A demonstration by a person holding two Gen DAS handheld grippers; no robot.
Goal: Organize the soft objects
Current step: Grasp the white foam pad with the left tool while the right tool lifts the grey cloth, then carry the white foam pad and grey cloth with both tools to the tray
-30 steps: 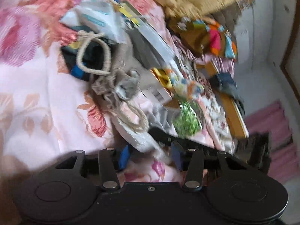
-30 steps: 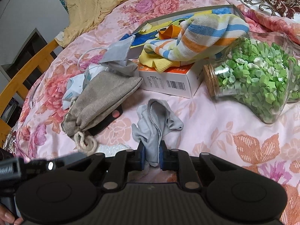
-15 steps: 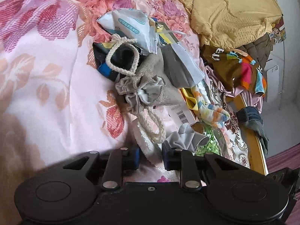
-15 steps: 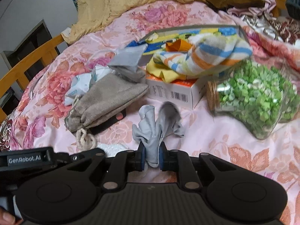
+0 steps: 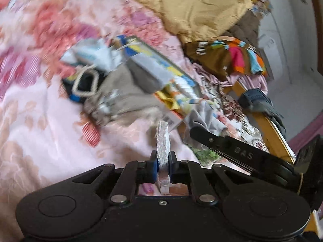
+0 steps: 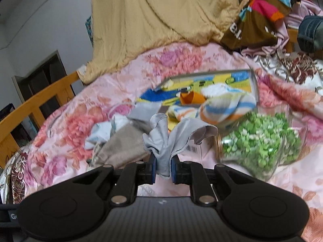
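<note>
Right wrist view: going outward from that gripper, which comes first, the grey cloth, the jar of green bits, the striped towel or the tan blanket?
1. grey cloth, pinched in the right gripper.
2. jar of green bits, lying just right.
3. striped towel, behind, on the box.
4. tan blanket, heaped at the far back.

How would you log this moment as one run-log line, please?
left tongs: shut on white pad | right tongs: shut on grey cloth | both lifted above floral blanket
</note>
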